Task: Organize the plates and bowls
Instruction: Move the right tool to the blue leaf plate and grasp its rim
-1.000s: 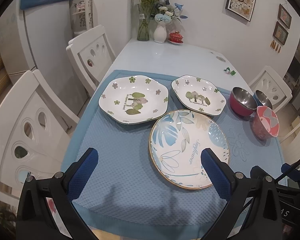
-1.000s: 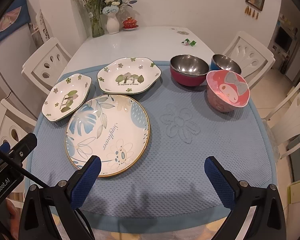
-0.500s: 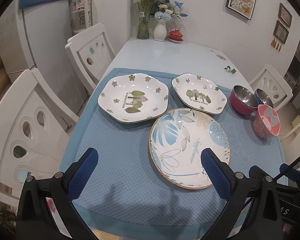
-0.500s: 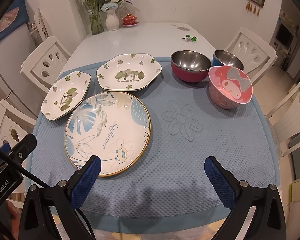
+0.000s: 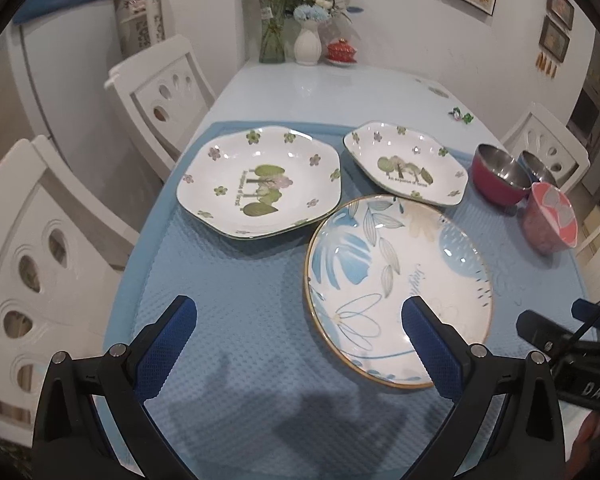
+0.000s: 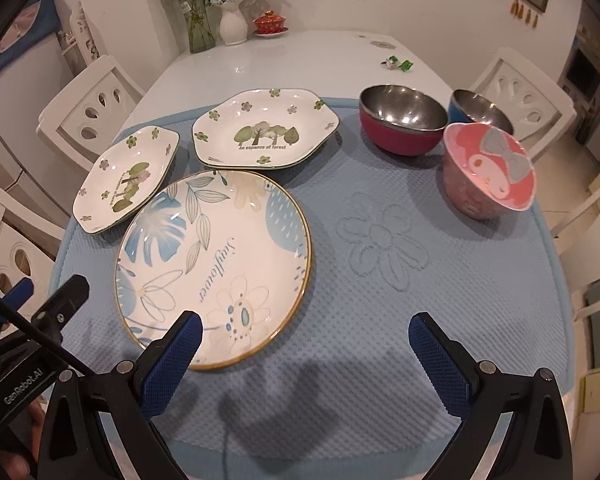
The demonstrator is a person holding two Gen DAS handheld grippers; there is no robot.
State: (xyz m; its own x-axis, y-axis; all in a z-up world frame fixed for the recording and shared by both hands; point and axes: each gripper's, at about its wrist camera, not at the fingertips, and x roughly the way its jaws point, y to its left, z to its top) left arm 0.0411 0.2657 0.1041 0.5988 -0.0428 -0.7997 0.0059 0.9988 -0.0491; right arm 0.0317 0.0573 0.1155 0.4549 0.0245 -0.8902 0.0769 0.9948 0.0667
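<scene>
Left wrist view:
Left gripper (image 5: 298,330): fingers are spread wide; nothing is held.
Round leaf plate (image 5: 396,280): partly overlapped by the right finger (image 5: 430,354).
Hexagonal plates (image 5: 260,182): seen beyond the fingertips.

Right wrist view:
Right gripper (image 6: 304,346): fingers are spread wide, empty.
Round leaf plate (image 6: 216,260): its near rim is overlapped by the left finger (image 6: 172,356).
Bowls (image 6: 488,170): ahead, to the right.
Blue mat (image 6: 380,300): lies between the fingers.

Both tongs, left (image 5: 300,328) and right (image 6: 306,342), wide apart

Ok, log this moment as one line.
left gripper: open, empty | right gripper: open, empty | round plate, two hexagonal plates, three bowls: unstacked on mat
</scene>
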